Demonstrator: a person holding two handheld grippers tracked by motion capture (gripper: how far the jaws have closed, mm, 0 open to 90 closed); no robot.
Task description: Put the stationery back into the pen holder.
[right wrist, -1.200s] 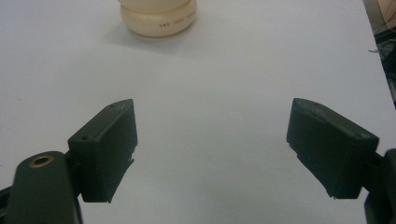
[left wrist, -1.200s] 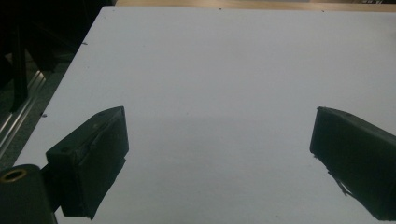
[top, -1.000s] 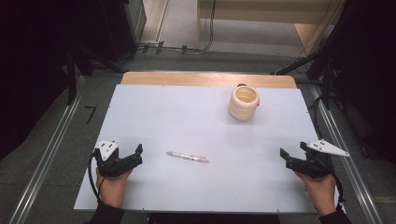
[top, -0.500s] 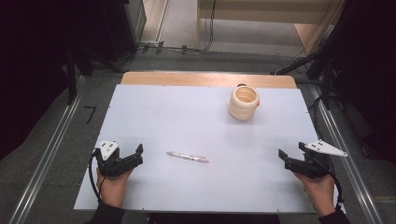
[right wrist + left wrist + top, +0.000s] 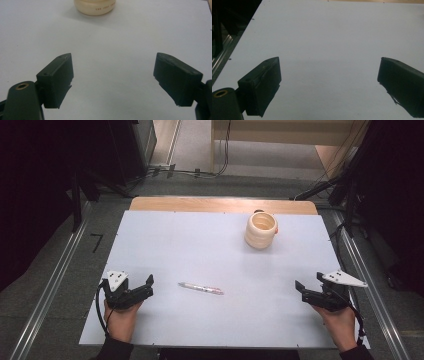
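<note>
Pen (image 5: 201, 288) lies near the worktop's (image 5: 200, 240) front edge, long axis running along that edge, closer to my left tool (image 5: 142, 289) than my right tool (image 5: 306, 289). Both tools sit wide open, holding nothing.

Black grippers (image 5: 134, 292), grey triangular plates (image 5: 344, 278)

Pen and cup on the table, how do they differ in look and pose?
The pen is thin and lies flat near the front, between the two grippers; the cup is wide, cream and ribbed, standing upright with its mouth open toward the back right. Both rest untouched on the white table.
</note>
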